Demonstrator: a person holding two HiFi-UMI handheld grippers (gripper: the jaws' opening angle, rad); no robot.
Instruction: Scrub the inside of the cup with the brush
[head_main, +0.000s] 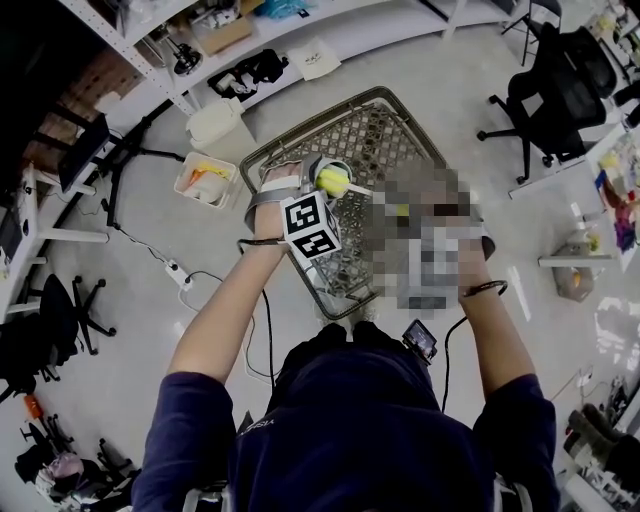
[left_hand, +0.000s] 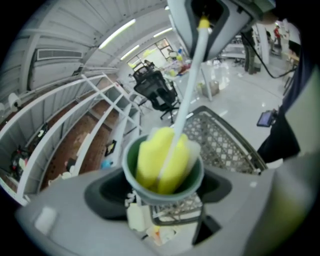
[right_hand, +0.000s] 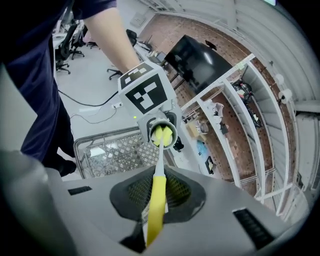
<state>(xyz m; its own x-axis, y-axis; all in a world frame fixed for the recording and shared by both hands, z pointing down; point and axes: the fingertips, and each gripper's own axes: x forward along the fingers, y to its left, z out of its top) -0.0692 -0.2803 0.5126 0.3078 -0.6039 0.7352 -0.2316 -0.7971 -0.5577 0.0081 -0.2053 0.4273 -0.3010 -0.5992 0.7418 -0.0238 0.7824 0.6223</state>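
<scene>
Cup (left_hand: 129, 161) is held aloft between the jaws of the left gripper (left_hand: 161, 194), mouth turned towards that gripper's camera. The jaws stand wide and press on the cup's outer wall from both sides. It is a small grey-green tumbler, judged to be light, rigid plastic with a smooth, probably slippery wall. The present hold across the body, below the rim, looks correct. A harder squeeze could deform or pop it out, so moderate pressure is advised.

Brush (right_hand: 159, 176) is pinched by the right gripper (right_hand: 156, 202), whose jaws are closed on the yellow handle (right_hand: 154, 220). From the handle a thin white stem (left_hand: 191, 75) runs to a yellow sponge head (left_hand: 161, 161), which sits inside the cup and fills most of its mouth. The sponge is judged soft and compressible. The stem looks slender and likely to flex under side load. The handle is the stiff part and the right place to grip. Scrubbing force should run along the stem, so the cup is not levered out of its hold.

Both tools are raised over a wire basket (head_main: 382, 92) that stands on the floor below, well apart from them.

Count: one cup, one brush with one sponge head, two grippers, one wire basket. No second cup or spare brush is identified in any view.
</scene>
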